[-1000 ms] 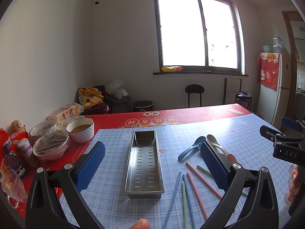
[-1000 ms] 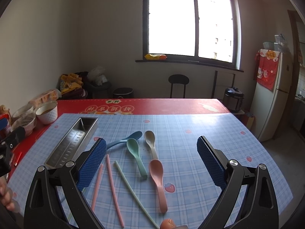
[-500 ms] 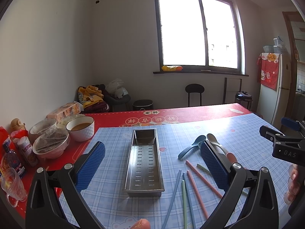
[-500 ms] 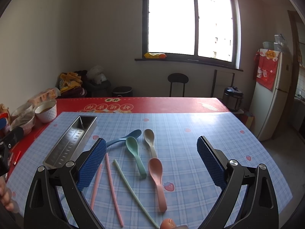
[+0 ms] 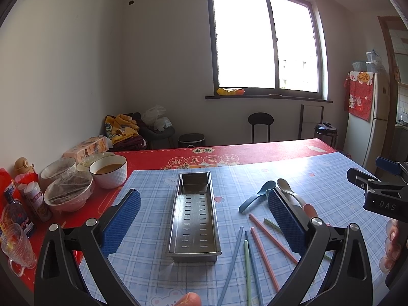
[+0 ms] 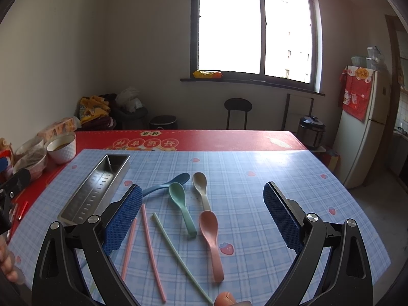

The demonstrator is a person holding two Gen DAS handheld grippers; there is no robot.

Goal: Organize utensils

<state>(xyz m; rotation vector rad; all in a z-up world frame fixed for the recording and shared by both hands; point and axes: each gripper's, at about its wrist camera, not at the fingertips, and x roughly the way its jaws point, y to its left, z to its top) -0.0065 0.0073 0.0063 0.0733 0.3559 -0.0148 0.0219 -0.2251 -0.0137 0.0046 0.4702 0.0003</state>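
An empty perforated steel tray [image 5: 195, 216] [image 6: 95, 187] lies lengthwise on the blue checked cloth. My left gripper [image 5: 204, 219] hovers open over its near end. Right of the tray lie several coloured chopsticks [image 5: 257, 252] [image 6: 150, 244] and spoons: dark blue [image 6: 168, 182], green [image 6: 181, 202], beige [image 6: 201, 187], pink [image 6: 210, 237]. My right gripper [image 6: 202, 218] is open above the spoons, the pink and green ones between its fingers in view. It also shows at the right edge of the left wrist view as the right gripper [image 5: 377, 191].
Bowls [image 5: 108, 170], covered dishes [image 5: 68, 193], a glass mug [image 5: 16, 247] and bottles [image 5: 12, 211] crowd the red table's [image 5: 255, 153] left side. A fridge [image 6: 367, 127], stool [image 6: 237, 112] and rice cooker [image 6: 311, 131] stand beyond the table.
Both views have shifted only slightly; the right gripper has eased a little forward over the spoons. Nothing on the table has moved.
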